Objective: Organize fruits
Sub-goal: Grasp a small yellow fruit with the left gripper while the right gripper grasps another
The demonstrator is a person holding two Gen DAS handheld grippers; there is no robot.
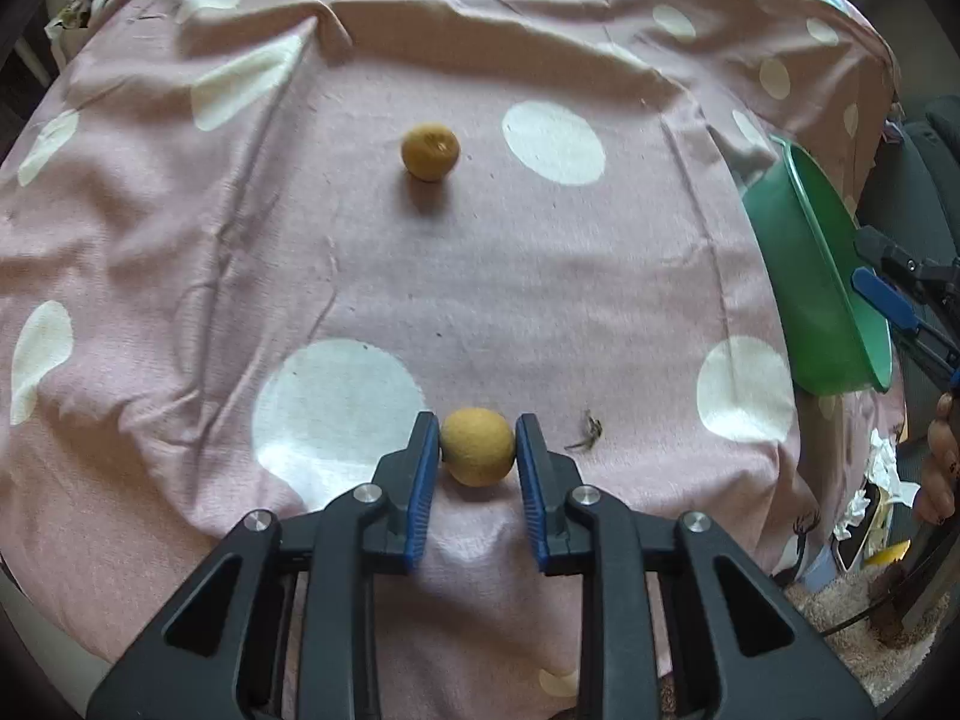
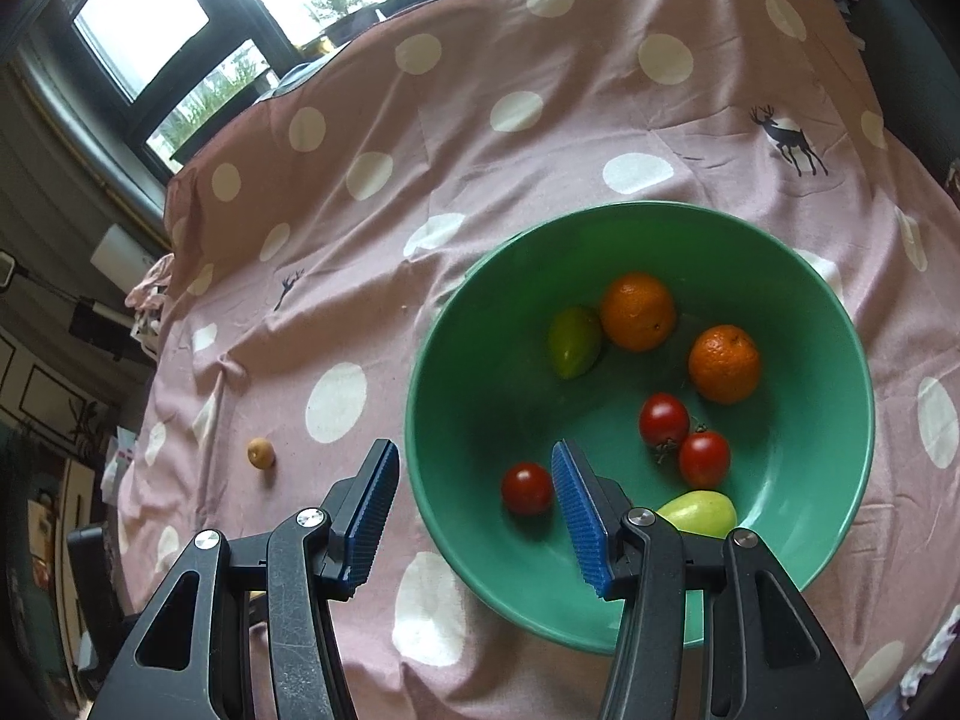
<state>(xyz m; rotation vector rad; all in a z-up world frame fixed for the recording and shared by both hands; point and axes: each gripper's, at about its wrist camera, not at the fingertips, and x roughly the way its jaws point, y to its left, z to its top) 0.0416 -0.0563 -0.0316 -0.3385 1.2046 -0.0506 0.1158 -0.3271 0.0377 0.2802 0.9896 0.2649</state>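
Note:
A small yellow-brown round fruit [image 1: 477, 449] rests on the pink dotted cloth [image 1: 570, 300], and my left gripper [image 1: 477, 427] is shut on it, a blue pad pressing each side. A second fruit of the same kind [image 1: 430, 151] lies farther off on the cloth, also seen as the small fruit [image 2: 261, 453] in the right wrist view. My right gripper [image 2: 474, 450] stands open and holds nothing, straddling the near left rim of the green bowl [image 2: 474, 360]. The bowl holds two oranges [image 2: 638, 311], two green fruits [image 2: 575, 341] and three red tomatoes [image 2: 663, 419].
A dry stem scrap [image 1: 585, 429] lies right of the held fruit. The green bowl [image 1: 810, 276] stands near the cloth's right edge, with a person's hand [image 1: 939, 462] beyond it. A window [image 2: 180, 30] is behind the table's far side.

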